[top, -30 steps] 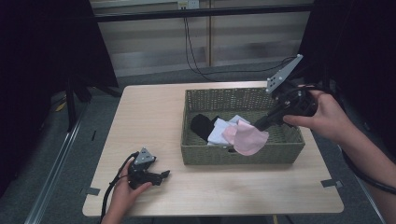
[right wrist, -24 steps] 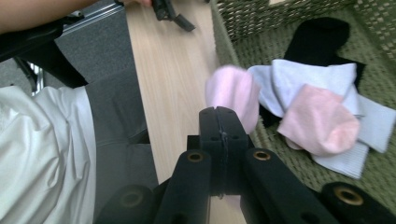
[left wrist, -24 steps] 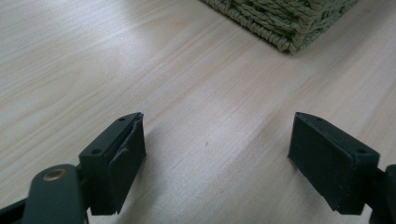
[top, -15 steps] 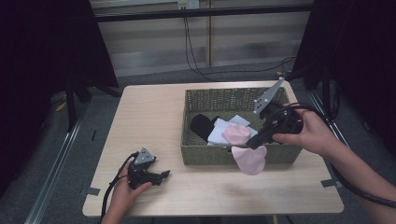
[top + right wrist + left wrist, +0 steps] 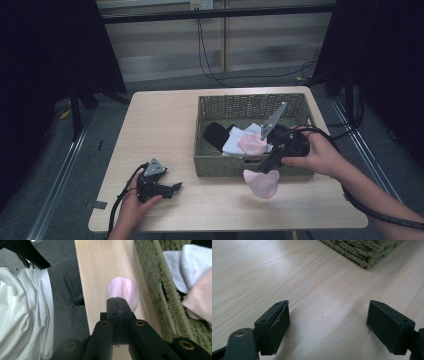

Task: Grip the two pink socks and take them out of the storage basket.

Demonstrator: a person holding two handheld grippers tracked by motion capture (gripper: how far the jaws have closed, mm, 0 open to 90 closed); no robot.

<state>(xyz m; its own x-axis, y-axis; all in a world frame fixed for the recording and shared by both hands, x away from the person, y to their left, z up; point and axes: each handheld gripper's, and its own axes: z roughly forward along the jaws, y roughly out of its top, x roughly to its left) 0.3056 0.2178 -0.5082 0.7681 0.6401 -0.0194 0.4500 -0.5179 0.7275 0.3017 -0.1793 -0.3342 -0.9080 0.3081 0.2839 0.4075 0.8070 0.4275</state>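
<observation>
Wood table (image 5: 165, 125) carried a green wicker basket (image 5: 250, 102). Inside it lay a black garment (image 5: 215, 134), white cloth (image 5: 237, 140), another pink piece (image 5: 252, 144).

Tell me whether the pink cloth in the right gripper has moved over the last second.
Yes. The pink cloth, clamped in the right gripper, went from above the green woven basket out over its near wall, toward the person.

Right gripper (image 5: 263, 169) swung out of the wicker basket (image 5: 220, 165), pink cloth (image 5: 261, 183) carried over its front wall, now above table (image 5: 150, 125)
</observation>
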